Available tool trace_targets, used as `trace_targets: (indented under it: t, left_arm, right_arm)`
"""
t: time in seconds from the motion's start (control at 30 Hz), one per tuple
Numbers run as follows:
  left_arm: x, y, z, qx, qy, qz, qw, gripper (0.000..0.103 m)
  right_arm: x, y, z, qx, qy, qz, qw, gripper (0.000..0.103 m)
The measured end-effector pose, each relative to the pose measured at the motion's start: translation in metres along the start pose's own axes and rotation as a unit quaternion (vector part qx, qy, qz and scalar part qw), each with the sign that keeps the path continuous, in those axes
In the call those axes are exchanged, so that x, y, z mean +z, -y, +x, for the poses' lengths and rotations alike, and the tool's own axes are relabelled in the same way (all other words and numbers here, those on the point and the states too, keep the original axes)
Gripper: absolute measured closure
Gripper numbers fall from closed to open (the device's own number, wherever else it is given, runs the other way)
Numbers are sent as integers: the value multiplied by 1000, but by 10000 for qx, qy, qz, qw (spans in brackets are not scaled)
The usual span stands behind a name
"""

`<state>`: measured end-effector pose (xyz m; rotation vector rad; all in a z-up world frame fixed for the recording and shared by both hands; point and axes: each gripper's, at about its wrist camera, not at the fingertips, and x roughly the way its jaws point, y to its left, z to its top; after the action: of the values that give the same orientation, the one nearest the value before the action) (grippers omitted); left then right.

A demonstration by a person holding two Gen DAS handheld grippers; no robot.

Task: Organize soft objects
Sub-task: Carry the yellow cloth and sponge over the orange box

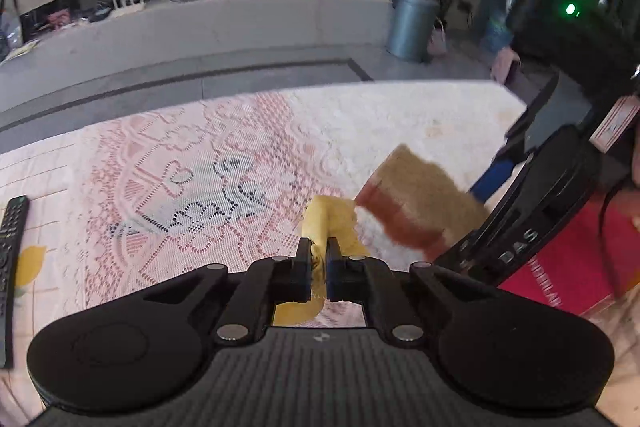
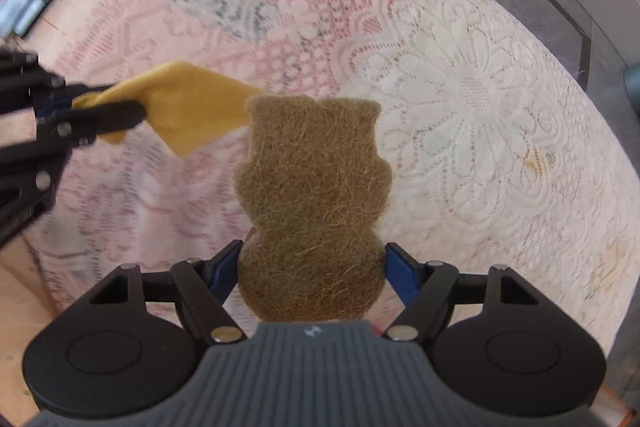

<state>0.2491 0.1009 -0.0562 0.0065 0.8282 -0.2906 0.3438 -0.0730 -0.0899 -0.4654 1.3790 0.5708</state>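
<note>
**Q:** Above the lace cloth (image 2: 460,99), what does each hand-held gripper carry?

**A:** Left hand-held gripper (image 1: 319,259): jaws nearly shut, pinching a corner of the yellow cloth (image 1: 330,223), which hangs free above the lace. Right hand-held gripper (image 2: 312,267): jaws set wide, clamped on the lower lobe of the fibre scrub pad (image 2: 312,183), held clear of the lace, just right of the yellow cloth

**Q:** How is the step best carried out?

**A:** Judged as a carry toward sorting: keep both loads apart, lower each flat onto the bench, release only once supported; a corner pinch may let the thin fabric slip

**Q:** Materials and shapes?

**A:** Pad: coarse, matted tan fibres, stiff enough to stand out unsupported, outline lobed like a figure; red-brown underlayer visible from the left wrist view. Yellow cloth: thin, smooth, limp, folded. Lace: openwork floral pattern, white and pink. Remote control (image 1: 12,267) lies left of the lace
</note>
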Motion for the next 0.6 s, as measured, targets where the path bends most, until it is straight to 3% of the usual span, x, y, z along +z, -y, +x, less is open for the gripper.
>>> trace_targets:
  t: [0.17, 0.6]
  left_arm:
    - [-6, 17, -43, 0, 348, -385, 9987, 96]
    - [-33, 76, -113, -126, 470, -472, 9977, 97]
  right_arm:
    - [-31, -17, -26, 245, 280, 9, 9993, 29]
    - [-144, -25, -86, 496, 1041, 587, 9916, 29]
